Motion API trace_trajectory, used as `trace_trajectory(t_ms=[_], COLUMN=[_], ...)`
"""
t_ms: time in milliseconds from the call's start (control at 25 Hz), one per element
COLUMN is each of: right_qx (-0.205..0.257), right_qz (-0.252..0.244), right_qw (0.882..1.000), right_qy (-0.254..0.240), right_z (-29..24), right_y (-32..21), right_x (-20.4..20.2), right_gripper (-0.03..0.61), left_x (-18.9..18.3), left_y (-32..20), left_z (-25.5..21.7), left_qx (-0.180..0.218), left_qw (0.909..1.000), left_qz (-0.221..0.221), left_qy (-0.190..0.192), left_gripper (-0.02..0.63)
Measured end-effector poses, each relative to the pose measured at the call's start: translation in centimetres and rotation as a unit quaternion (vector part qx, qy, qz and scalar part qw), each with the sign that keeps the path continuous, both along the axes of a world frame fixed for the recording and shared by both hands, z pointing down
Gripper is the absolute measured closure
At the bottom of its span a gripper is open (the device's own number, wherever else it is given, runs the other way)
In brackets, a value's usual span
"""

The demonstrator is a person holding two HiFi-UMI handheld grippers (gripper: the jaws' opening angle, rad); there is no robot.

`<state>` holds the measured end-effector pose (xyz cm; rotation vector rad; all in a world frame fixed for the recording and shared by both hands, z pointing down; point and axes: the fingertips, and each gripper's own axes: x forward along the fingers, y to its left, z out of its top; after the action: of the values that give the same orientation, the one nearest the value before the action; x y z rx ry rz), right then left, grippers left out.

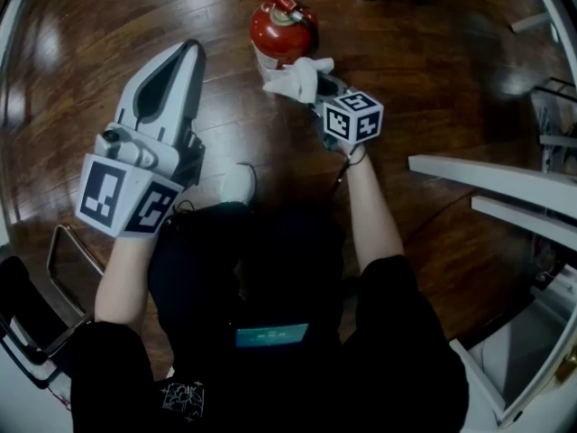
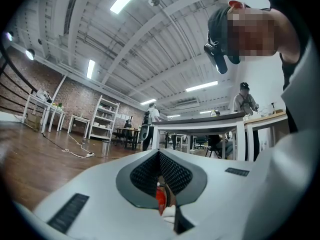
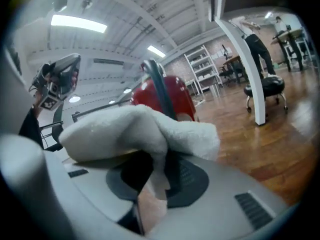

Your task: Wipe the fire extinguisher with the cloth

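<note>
A red fire extinguisher [image 1: 281,27] stands upright on the wooden floor at the top middle of the head view. My right gripper [image 1: 315,87] is shut on a white cloth [image 1: 296,78], which rests against the extinguisher's near side. In the right gripper view the cloth [image 3: 135,126] bunches over the gripper [image 3: 155,169], with the red extinguisher [image 3: 170,96] and its black hose just behind. My left gripper [image 1: 187,57] is raised to the left of the extinguisher, apart from it, shut and holding nothing. Through the left gripper [image 2: 162,194] only a sliver of red shows.
A white shoe [image 1: 238,183] stands on the floor below the extinguisher. A metal chair frame [image 1: 68,260] is at lower left. White table edges [image 1: 487,179] run along the right. The left gripper view shows desks [image 2: 200,121], shelves [image 2: 102,116] and people far off.
</note>
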<state>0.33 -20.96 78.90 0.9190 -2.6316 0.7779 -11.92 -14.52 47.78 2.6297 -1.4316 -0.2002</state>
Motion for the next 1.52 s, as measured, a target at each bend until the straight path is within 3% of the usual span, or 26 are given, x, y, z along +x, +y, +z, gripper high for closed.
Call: trace_trajectory(t_ms=[240, 440, 680, 840, 1000, 1160, 1320, 1400, 1520], right_qx=[-0.079, -0.084, 0.021, 0.09, 0.145, 0.183, 0.224, 0.23, 0.204], right_qz=[0.011, 0.009, -0.004, 0.012, 0.022, 0.018, -0.021, -0.034, -0.05], right_qw=[0.994, 0.993, 0.999, 0.995, 0.985, 0.973, 0.946, 0.932, 0.928], right_qy=[0.07, 0.085, 0.034, 0.042, 0.09, 0.138, 0.233, 0.277, 0.309], right_z=[10.0, 10.7, 0.5, -6.8, -10.4, -12.0, -11.6, -10.1, -5.6], right_y=[0.2, 0.6, 1.9, 0.5, -2.9, -5.4, -6.5, -6.6, -6.2], right_x=[-0.7, -0.9, 1.7, 5.9, 7.8, 6.8, 3.9, 3.7, 4.0], right_gripper=[0.485, 0.485, 0.485, 0.485, 0.485, 0.485, 0.485, 0.485, 0.485], left_x=[0.4, 0.7, 1.1, 1.4, 1.5, 1.5, 1.2, 0.9, 0.5], left_y=[0.6, 0.9, 0.5, 0.2, 0.2, 0.1, 0.0, -0.1, -0.2], left_z=[-0.2, 0.1, 0.2, -0.2, 0.1, 0.3, 0.3, 0.3, 0.5], left_qx=[0.004, 0.0, -0.002, 0.006, 0.001, -0.002, -0.003, -0.004, -0.005], left_qw=[0.9999, 0.9999, 0.9998, 0.9998, 0.9997, 0.9997, 0.9998, 0.9998, 0.9998], left_qz=[0.007, 0.012, 0.017, 0.02, 0.022, 0.023, 0.021, 0.019, 0.019], left_qy=[-0.008, -0.011, -0.003, -0.002, -0.005, -0.006, -0.005, -0.004, -0.001], left_gripper=[0.609, 0.611, 0.609, 0.609, 0.609, 0.61, 0.609, 0.609, 0.609])
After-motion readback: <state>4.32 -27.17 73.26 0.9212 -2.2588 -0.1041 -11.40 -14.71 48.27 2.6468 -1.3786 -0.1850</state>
